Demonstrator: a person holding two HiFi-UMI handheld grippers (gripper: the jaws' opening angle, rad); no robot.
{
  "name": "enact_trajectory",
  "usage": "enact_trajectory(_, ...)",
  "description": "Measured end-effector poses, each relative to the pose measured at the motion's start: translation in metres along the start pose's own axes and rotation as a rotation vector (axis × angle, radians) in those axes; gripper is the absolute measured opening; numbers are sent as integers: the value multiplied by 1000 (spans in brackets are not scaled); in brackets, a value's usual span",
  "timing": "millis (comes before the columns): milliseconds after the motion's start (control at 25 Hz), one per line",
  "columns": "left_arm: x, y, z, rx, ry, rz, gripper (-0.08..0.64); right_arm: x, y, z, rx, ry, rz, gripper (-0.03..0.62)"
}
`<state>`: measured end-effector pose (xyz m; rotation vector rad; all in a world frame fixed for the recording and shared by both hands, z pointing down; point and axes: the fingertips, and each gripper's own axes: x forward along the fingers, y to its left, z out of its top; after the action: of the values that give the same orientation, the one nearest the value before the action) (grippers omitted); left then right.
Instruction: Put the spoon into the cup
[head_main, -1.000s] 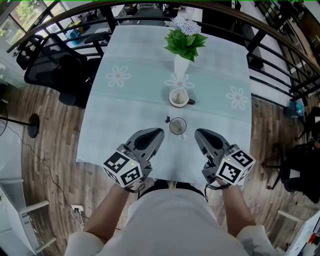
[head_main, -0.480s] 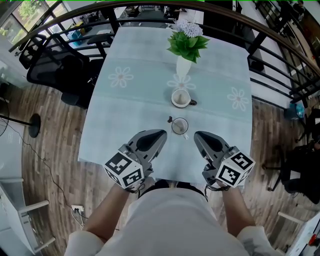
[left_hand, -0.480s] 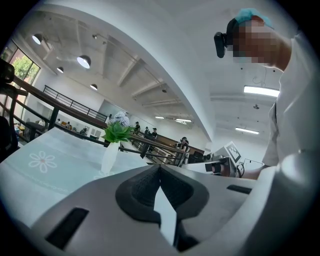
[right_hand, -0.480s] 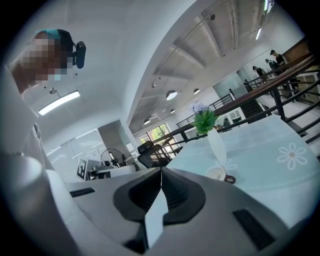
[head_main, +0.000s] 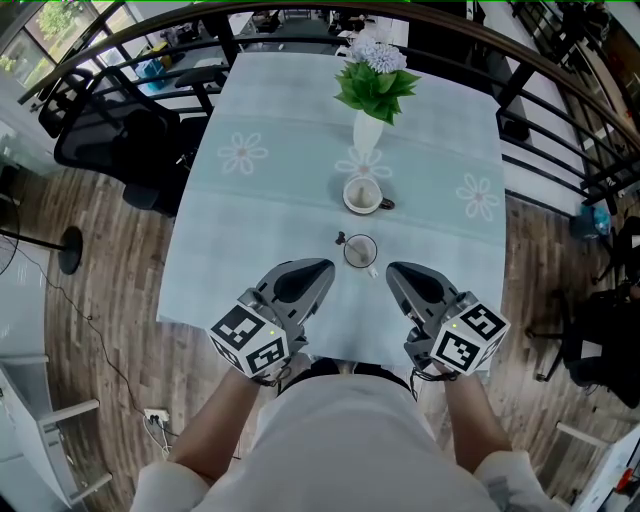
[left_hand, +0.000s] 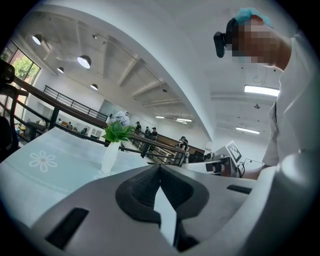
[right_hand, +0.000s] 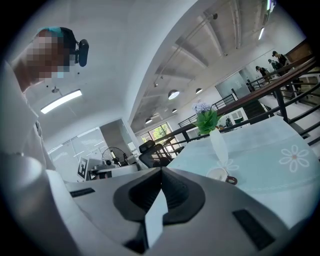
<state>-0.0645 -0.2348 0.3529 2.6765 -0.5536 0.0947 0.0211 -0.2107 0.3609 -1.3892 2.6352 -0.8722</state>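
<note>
Cup (head_main: 359, 250) — left gripper (head_main: 322, 269), right gripper (head_main: 392, 271) closed.

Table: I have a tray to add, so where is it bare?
Bare: on the pale green tablecloth, the left strip from the white daisy print to the near edge, and the right strip around the other daisy. Crowded: the middle line, where white flower vase, white mug and small cup stand, with left gripper and right gripper just before them.
</note>
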Motion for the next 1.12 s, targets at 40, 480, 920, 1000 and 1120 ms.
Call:
enact_trajectory(40,0,0,0,1,1,-1,21,0,0,0,0,0,0,21)
enact_trajectory(480,4,1,0,-5,3,4,21,1,-1,1,-4,11,10,21)
enact_trajectory(920,8,0,-5,-16,1,16,21,-1,-4,-2,-9,23,20,21)
enact_trajectory(1000,8,0,-6,-18,0,19,21,-2,-4,-3,-8,25,20,21)
enact_trajectory(1120,9,-1,-7,-19,1,21,21,-4,-5,-4,-8,26,20,21)
